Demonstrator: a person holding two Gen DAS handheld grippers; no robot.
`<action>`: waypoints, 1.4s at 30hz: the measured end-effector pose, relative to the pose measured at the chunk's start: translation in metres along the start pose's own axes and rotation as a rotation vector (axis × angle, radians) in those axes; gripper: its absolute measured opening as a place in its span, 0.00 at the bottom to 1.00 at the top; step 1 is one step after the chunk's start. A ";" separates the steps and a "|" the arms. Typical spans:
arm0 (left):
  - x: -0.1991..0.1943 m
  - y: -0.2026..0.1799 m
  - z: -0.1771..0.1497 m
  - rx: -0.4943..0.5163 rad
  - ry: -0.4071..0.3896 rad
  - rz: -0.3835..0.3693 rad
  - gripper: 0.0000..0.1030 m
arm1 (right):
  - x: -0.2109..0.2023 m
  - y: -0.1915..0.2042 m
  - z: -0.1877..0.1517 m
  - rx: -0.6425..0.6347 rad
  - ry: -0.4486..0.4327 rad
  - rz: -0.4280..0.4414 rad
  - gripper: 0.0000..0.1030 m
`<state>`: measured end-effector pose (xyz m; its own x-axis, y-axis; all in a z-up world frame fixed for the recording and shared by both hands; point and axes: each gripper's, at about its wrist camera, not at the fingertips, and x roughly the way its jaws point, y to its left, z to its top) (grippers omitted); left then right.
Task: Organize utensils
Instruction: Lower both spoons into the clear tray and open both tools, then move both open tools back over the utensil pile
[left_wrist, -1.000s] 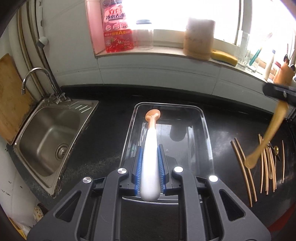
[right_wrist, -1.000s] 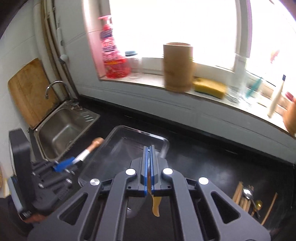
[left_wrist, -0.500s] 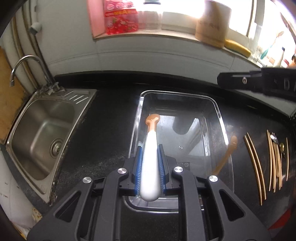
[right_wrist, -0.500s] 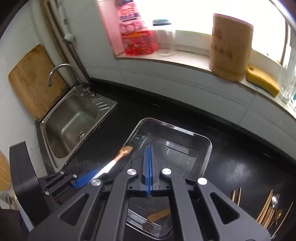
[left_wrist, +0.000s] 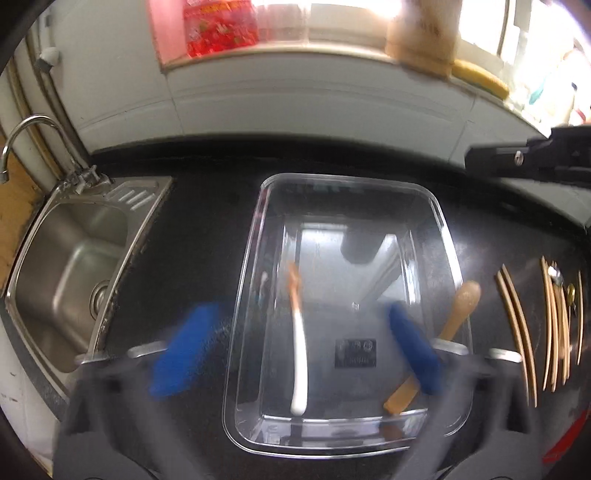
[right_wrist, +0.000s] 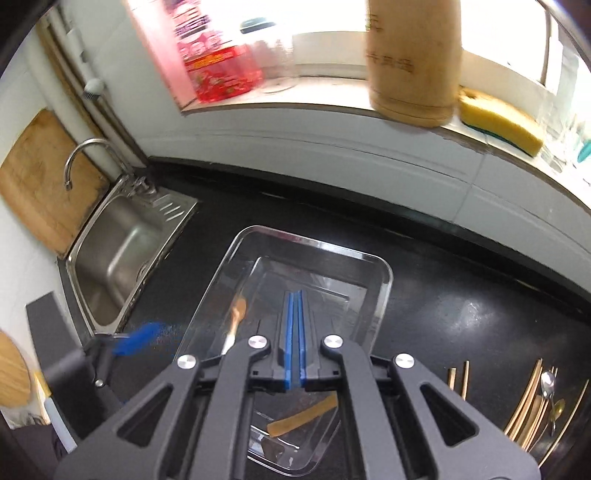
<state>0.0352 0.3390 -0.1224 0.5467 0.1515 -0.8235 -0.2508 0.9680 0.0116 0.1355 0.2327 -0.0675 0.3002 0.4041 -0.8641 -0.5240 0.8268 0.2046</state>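
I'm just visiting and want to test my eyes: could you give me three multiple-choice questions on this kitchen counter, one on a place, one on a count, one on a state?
1. Where does the wooden spoon lie?
A in the sink
B in the clear tray
C on the windowsill

2. How many utensils are in the tray?
A two
B four
C none

3. How do the left gripper's jaws stand?
A clamped on the white-handled spoon
B wide open
C out of view

Answers: B, it rests inside the tray; A, two spoons only; B, the blue pads stand far apart, having just opened.

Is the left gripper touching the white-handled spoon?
Apart. In the left wrist view the left gripper has just been opening; its blue pads stand wide of the white-handled spoon over the clear tray.
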 end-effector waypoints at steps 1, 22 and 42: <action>-0.003 0.000 0.001 0.003 -0.014 -0.010 0.94 | -0.002 -0.005 0.002 0.012 -0.002 -0.003 0.02; -0.064 0.031 0.001 -0.124 -0.056 -0.001 0.94 | -0.094 -0.053 -0.040 0.051 -0.150 -0.105 0.79; -0.098 -0.221 -0.042 0.199 -0.040 -0.146 0.94 | -0.253 -0.234 -0.227 0.252 -0.209 -0.398 0.79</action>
<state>0.0038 0.1016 -0.0675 0.5977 0.0116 -0.8017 -0.0070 0.9999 0.0093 0.0017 -0.1522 -0.0008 0.6033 0.0876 -0.7927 -0.1366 0.9906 0.0054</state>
